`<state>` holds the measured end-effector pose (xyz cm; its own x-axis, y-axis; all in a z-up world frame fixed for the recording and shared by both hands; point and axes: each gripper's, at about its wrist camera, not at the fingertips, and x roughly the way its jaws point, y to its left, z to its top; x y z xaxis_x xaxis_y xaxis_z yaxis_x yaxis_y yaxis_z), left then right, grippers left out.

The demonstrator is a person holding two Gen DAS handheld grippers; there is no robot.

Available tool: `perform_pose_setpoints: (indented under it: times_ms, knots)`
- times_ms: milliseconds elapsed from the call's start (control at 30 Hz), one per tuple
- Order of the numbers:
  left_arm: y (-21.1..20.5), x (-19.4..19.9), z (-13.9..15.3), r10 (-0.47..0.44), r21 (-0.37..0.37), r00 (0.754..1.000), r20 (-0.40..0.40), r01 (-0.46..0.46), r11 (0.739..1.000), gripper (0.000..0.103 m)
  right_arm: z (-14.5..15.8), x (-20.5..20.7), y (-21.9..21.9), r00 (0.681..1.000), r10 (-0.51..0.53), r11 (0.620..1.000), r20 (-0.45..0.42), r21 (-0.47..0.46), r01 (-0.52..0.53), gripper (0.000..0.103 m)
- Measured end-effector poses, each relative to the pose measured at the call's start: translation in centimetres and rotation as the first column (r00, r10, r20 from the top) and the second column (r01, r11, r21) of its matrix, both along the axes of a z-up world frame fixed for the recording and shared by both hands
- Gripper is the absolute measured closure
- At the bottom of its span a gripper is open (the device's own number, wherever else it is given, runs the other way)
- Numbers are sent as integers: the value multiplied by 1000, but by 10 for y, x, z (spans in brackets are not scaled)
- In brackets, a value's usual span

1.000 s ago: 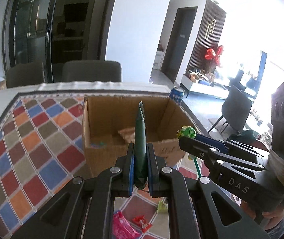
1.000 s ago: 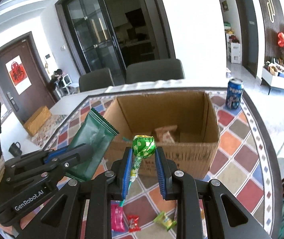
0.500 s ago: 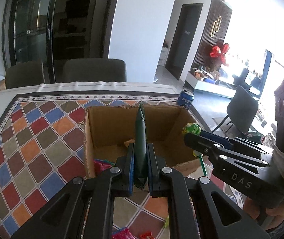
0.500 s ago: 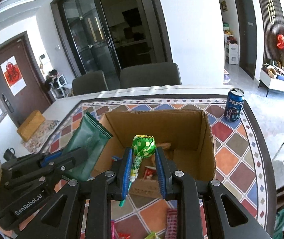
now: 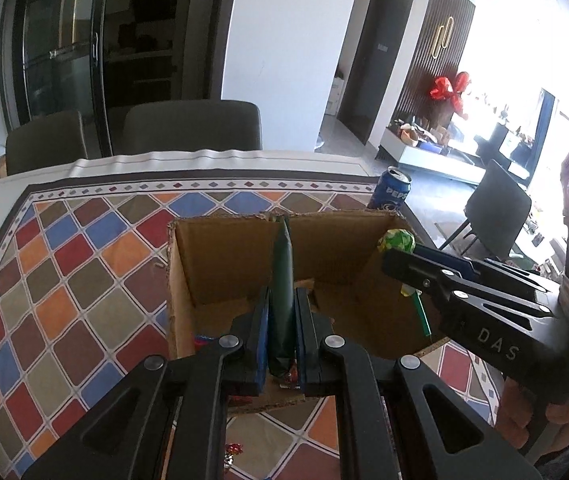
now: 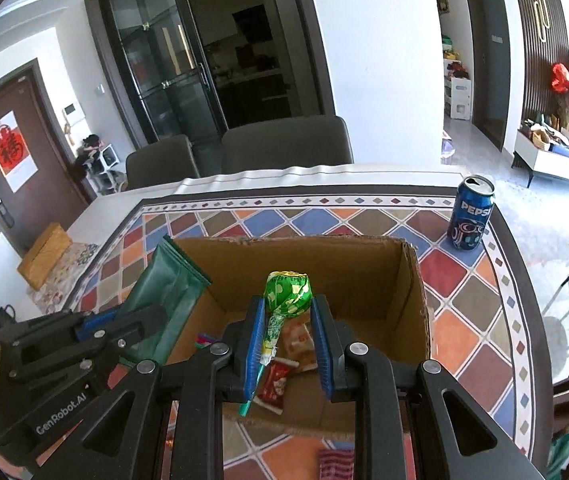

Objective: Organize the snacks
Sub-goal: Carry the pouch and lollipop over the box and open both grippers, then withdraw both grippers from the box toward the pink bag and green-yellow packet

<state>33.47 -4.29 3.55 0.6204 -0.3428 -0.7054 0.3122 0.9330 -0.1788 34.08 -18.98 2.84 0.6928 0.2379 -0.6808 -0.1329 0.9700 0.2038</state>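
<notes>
left gripper [image 5: 281, 320] pinches a dark green snack packet [image 5: 282, 280] edge-on, upright, over the near-left part of the open cardboard box [image 6: 416, 280]. right gripper [image 6: 288, 340] clamps a green-wrapped lollipop [image 6: 287, 287] at its head, stick hanging down, above the box interior. small wrapped snacks [image 6: 280, 380] lie on the box floor. pepsi can [image 6: 470, 218] stands beyond the box's far-right corner on the patterned tablecloth [image 6: 464, 320].
</notes>
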Motion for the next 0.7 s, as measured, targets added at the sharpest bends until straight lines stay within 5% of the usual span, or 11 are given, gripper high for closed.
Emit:
perform_pose_setpoints:
  times_ms: [133, 700]
  knots:
    - [3, -3, 1, 19, 17, 1000, 10, -19, 1000, 72, 0, 2, 6, 1000, -5, 999, 5, -40, 5, 61]
    - [10, -69, 5, 54, 79, 998, 28, -56, 995, 61, 0, -64, 9, 998, 53, 998, 33, -33, -52, 61]
